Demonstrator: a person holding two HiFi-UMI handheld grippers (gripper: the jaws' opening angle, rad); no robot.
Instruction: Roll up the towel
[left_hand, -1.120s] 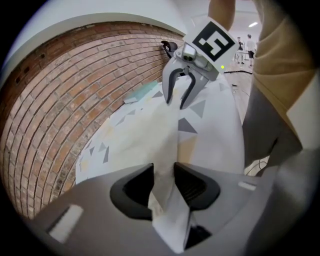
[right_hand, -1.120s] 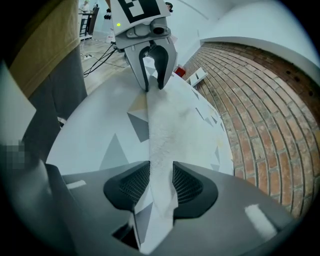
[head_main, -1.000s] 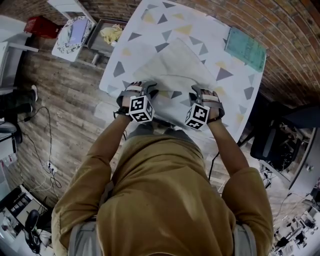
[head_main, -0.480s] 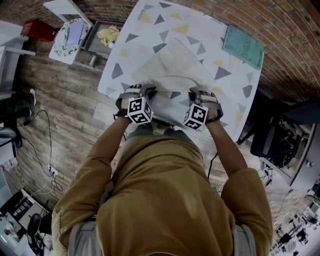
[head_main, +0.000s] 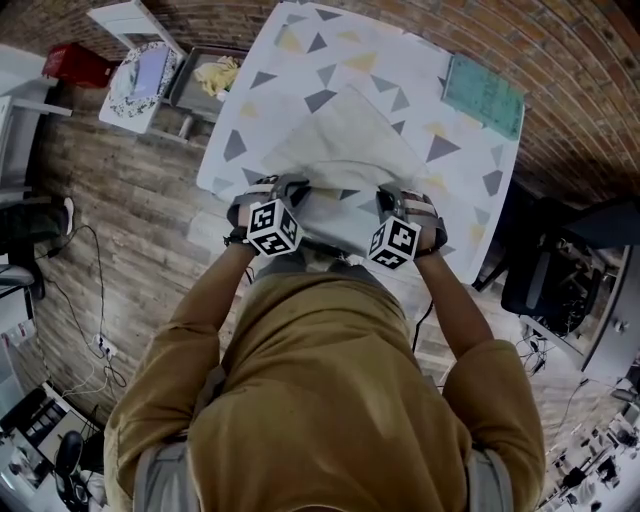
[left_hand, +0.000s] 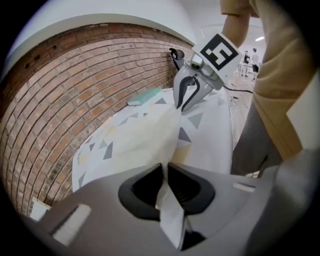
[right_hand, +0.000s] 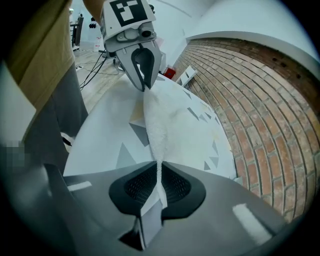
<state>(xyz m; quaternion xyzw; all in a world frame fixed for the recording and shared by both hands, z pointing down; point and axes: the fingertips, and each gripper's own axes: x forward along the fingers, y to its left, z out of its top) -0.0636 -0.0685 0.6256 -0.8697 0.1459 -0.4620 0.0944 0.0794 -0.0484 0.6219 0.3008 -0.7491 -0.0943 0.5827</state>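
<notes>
1. The left gripper (head_main: 284, 192) is left of centre in the head view. Its jaws have just been closing and now pinch the near edge of the towel (head_main: 345, 140), with cloth running between the pads.
2. The towel lies spread in the upper middle of the frame on the triangle-patterned table (head_main: 300, 45). Its near edge is raised between the two grippers, and no roll seems formed yet.
3. The right gripper (head_main: 396, 196) is right of centre. Its jaws have also just been closing and now press together on a thin fold of the same edge.
4. Both pinches look shallow, so the thin edge could slip out as the wrists turn it over.
5. If one hand turns faster than the other, the roll would likely come out slanted or cone-shaped.
6. The tablecloth might drag along if the towel is pushed rather than rolled.
7. The green book (head_main: 485, 95) at upper right sits well apart and probably won't interfere.
</notes>
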